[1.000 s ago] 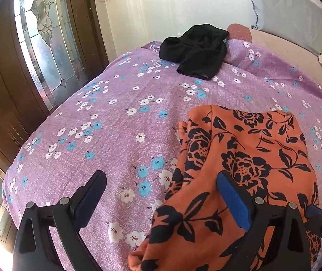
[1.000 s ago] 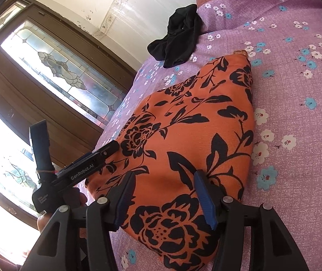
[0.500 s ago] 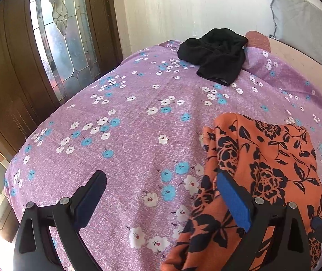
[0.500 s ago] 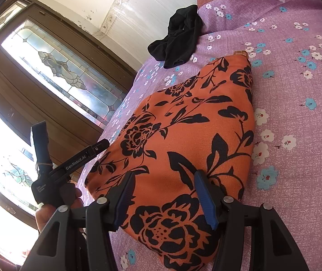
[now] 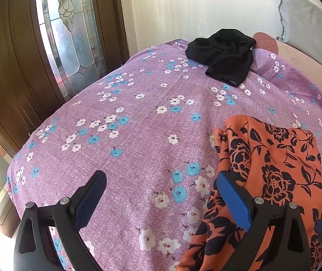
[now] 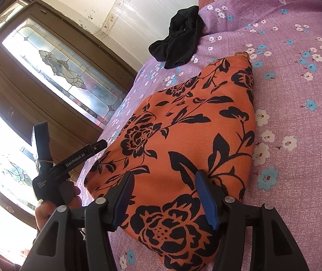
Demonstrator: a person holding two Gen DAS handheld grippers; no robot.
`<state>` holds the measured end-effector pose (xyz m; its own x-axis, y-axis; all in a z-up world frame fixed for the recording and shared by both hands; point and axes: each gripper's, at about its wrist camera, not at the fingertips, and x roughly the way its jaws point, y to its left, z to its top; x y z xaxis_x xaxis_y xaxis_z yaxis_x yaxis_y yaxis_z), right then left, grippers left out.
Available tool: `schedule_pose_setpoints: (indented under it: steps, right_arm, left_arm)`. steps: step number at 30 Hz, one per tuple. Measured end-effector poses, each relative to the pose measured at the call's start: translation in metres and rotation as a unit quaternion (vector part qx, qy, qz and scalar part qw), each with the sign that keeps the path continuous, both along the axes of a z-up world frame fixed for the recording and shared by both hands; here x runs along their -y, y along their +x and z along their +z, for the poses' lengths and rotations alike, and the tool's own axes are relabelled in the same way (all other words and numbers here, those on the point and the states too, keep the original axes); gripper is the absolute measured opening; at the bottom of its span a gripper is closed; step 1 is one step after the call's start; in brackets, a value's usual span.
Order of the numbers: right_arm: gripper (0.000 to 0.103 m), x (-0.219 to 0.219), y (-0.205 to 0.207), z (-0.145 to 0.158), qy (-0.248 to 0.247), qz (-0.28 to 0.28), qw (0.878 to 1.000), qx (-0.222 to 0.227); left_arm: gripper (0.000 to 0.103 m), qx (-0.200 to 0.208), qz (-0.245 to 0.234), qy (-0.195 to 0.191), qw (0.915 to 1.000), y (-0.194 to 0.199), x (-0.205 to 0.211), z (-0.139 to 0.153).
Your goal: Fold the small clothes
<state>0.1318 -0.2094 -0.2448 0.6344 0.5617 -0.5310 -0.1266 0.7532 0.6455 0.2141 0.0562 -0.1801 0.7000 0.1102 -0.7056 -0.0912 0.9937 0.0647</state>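
Looking along the left gripper point(image 5: 161, 181): jaws spread wide over the purple floral bedspread point(image 5: 138, 113), nothing between them, the orange floral garment point(image 5: 274, 169) folded just right of it, a black garment point(image 5: 226, 56) far back. Right wrist view: right gripper point(image 6: 163, 184) parted, straddling the orange cloth's near edge, pads not visibly pinching.

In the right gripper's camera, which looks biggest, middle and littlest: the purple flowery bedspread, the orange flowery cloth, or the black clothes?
1. Purple bedspread, biggest.
2. Orange cloth; it lies nearest the camera, which enlarges it.
3. Black clothes, smallest, but farthest away, so true size is unsure.
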Motion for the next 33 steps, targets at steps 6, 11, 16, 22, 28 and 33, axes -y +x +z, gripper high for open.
schedule_pose_setpoints:
  steps: [6,11,16,22,28,33]
  right_arm:
    - [0.062,-0.0006,-0.0005,0.0005,-0.001,0.0,1.0,0.002]
    - [0.063,-0.0005,-0.0002,0.0005,0.001,0.0,1.0,0.002]
    - [0.063,-0.0017,0.0,0.0005,0.0,-0.002,1.0,0.004]
    - [0.065,-0.0036,-0.0016,0.0005,-0.003,-0.002,1.0,0.008]
    - [0.066,-0.004,-0.0013,0.0002,-0.004,-0.003,1.0,0.01]
    - [0.066,-0.0044,-0.0013,0.0,-0.005,-0.003,1.0,0.011]
  left_arm:
    - [0.098,-0.004,0.003,0.0,1.0,0.0017,-0.0007,-0.0017]
    - [0.098,-0.005,0.005,0.002,1.0,0.002,-0.0002,-0.0031]
    - [0.098,-0.006,0.005,0.003,1.0,0.0018,0.0004,-0.004]
    - [0.098,-0.009,0.004,0.002,0.9999,0.0024,0.0009,-0.0055]
    - [0.098,-0.012,0.003,0.002,0.9999,0.0025,0.0011,-0.0061]
    - [0.098,-0.012,0.001,0.004,0.9999,0.0024,0.0023,-0.0059]
